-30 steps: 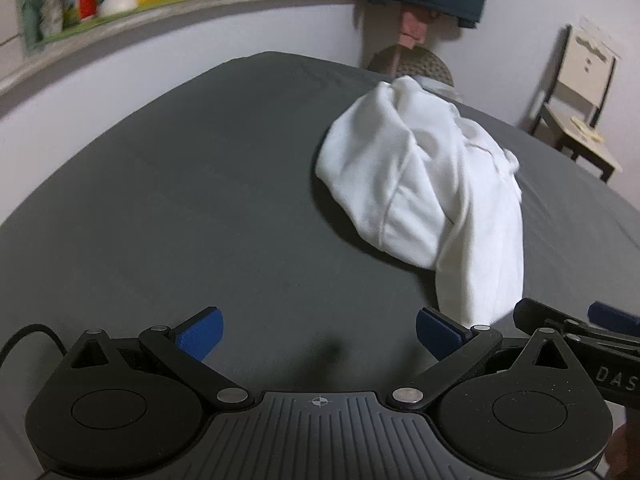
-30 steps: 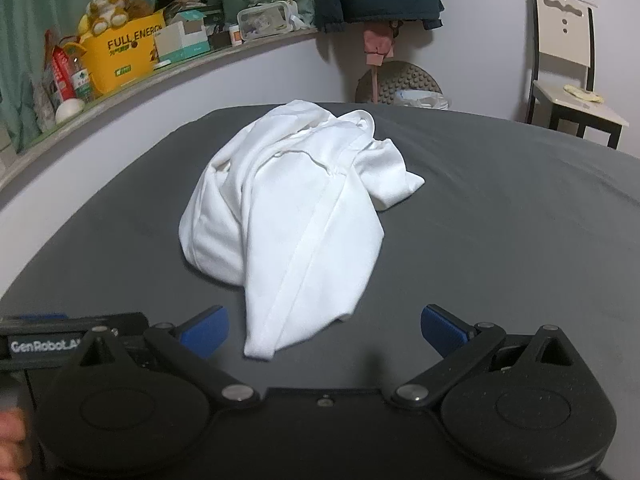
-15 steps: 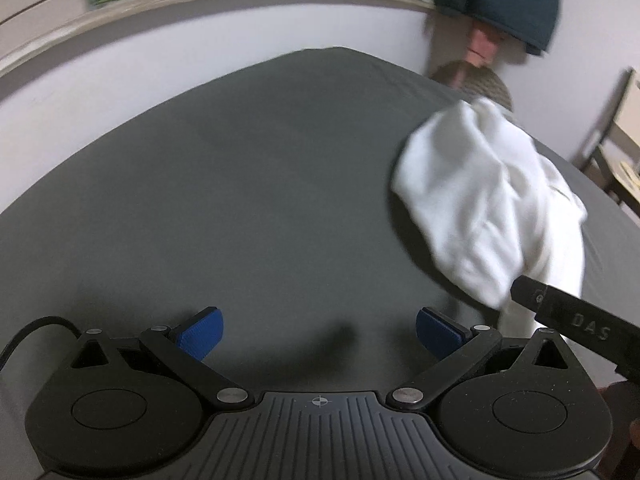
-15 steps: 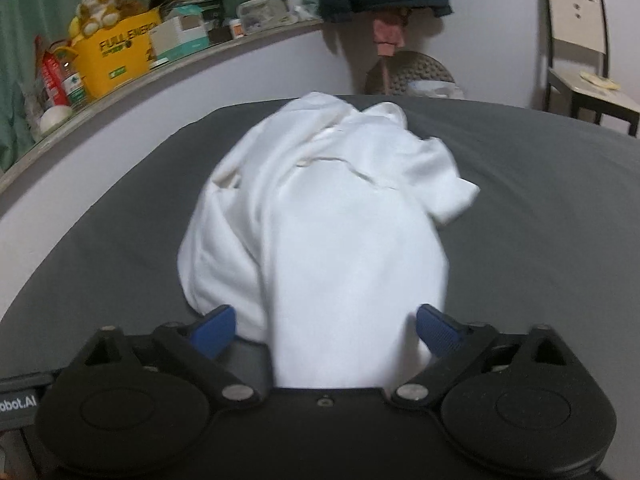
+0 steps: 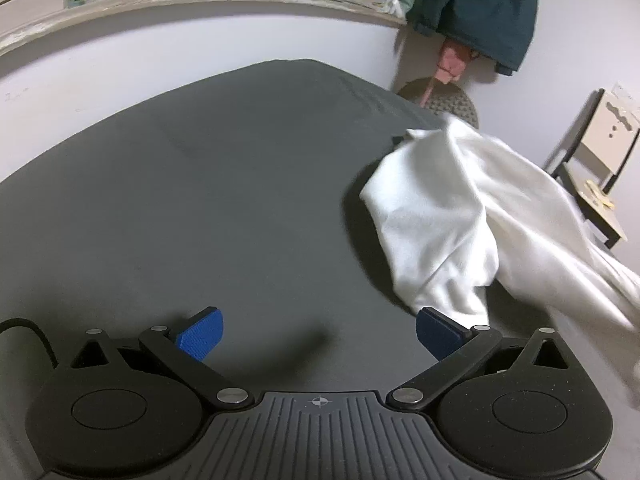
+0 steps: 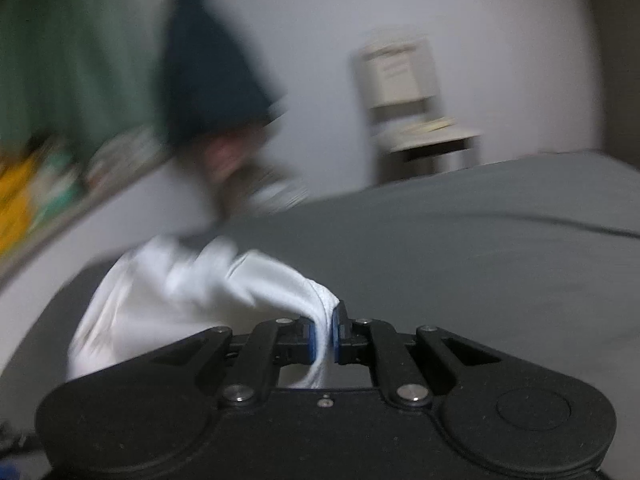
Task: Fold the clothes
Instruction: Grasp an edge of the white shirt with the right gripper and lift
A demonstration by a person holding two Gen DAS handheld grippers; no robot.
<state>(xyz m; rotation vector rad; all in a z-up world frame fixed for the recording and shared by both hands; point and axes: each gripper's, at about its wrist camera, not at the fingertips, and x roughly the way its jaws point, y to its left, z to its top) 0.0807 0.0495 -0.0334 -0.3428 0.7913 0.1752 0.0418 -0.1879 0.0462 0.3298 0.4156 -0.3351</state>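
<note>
white garment (image 6: 192, 300) lies bunched on a dark grey bed (image 6: 460, 256), one edge pinched between the closed blue pads of the right tool (image 6: 325, 330). left tool (image 5: 318, 330) hovers over bare sheet, pads wide apart, holding nothing.

Left claw (image 5: 318, 334) gapes beside white garment (image 5: 460, 216) on grey bedsheet (image 5: 200, 184).

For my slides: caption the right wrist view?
Right tool clamped on white garment above grey bed.
</note>
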